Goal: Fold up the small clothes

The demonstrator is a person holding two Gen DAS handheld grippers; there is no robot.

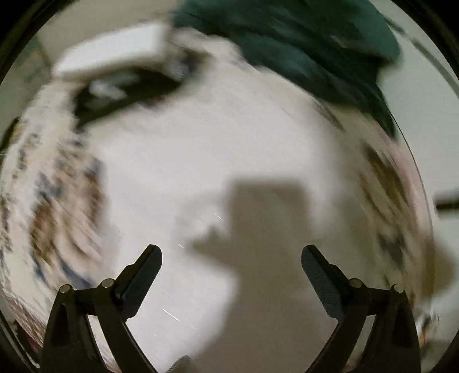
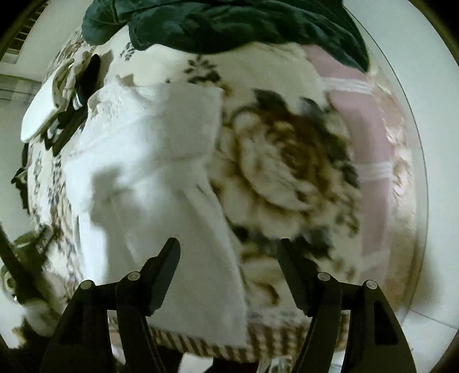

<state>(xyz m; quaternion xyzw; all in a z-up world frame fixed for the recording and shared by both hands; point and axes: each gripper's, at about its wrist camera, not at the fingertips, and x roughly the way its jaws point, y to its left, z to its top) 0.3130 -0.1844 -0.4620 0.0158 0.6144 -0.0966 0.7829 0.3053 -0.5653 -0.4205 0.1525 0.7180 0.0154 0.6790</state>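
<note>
At the far left of the right wrist view a white oblong object (image 2: 38,113) lies tilted on the edge of the surface, with a black item (image 2: 86,83) bearing a small label just beside it; both are too blurred to name more closely. Next to them spreads the white garment (image 2: 149,160), a textured, towel-like cloth lying flat on the floral blanket (image 2: 287,166), its long edge running down toward the bottom of that view. A dark shadow falls on the cloth's left half. The right gripper (image 2: 229,252) hangs above the garment's lower right edge, its two black fingers (image 2: 165,275) spread wide apart with nothing between them. Right of the garment the blanket shows a big brown and cream flower, then a pink band (image 2: 370,126) with white stripes near its edge. Across the top lies a crumpled dark green cloth (image 2: 229,23), resting on the blanket's far side.

The left wrist view is heavily smeared. From the left: floral blanket (image 1: 51,206), a white oblong object (image 1: 112,51) at upper left, then the white garment (image 1: 200,137) filling the middle with a gripper-shaped shadow on it. The left gripper (image 1: 231,255) is over the garment, fingers (image 1: 143,275) released and wide, holding nothing. The dark green cloth (image 1: 301,46) sits at upper right
</note>
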